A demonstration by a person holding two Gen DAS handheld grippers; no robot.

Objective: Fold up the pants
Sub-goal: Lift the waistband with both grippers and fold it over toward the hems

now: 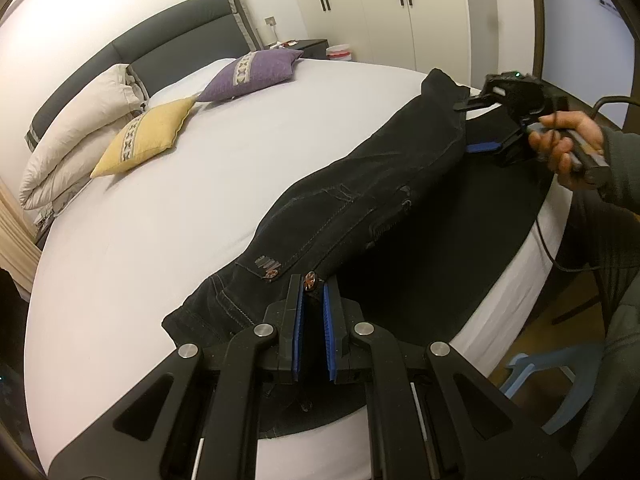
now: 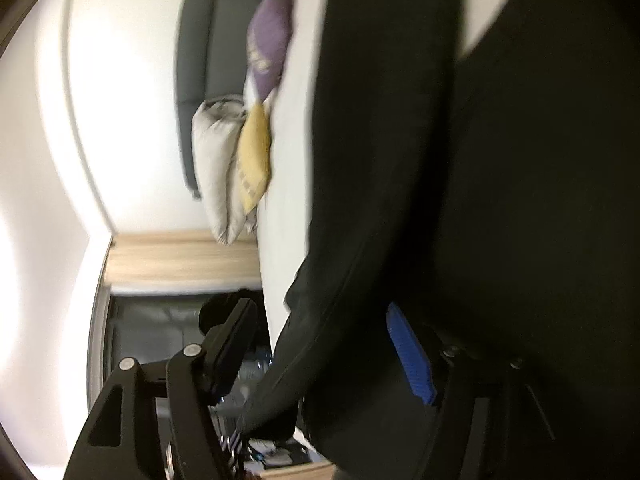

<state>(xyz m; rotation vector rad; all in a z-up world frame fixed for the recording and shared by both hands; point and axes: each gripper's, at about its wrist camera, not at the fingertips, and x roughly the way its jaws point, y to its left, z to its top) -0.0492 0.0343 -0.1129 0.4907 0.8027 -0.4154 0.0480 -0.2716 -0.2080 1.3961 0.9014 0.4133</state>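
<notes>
Dark pants [image 1: 360, 200] stretch across the near side of a white bed [image 1: 180, 220], over a black mat [image 1: 460, 260]. My left gripper [image 1: 314, 292] is shut on the waistband by its copper button, holding it just above the bed. My right gripper [image 1: 476, 124] is seen in the left wrist view at the leg end, its jaws wide apart around the cuff. In the rolled, blurred right wrist view the pants [image 2: 400, 160] lie between the open fingers of the right gripper [image 2: 320, 320]; one blue pad [image 2: 408, 352] shows.
A purple cushion [image 1: 252, 74], a yellow cushion [image 1: 148, 136] and white pillows [image 1: 80, 128] lie at the grey headboard [image 1: 160, 36]. White wardrobes [image 1: 380, 0] stand behind. A blue plastic chair [image 1: 560, 376] stands at the right of the bed.
</notes>
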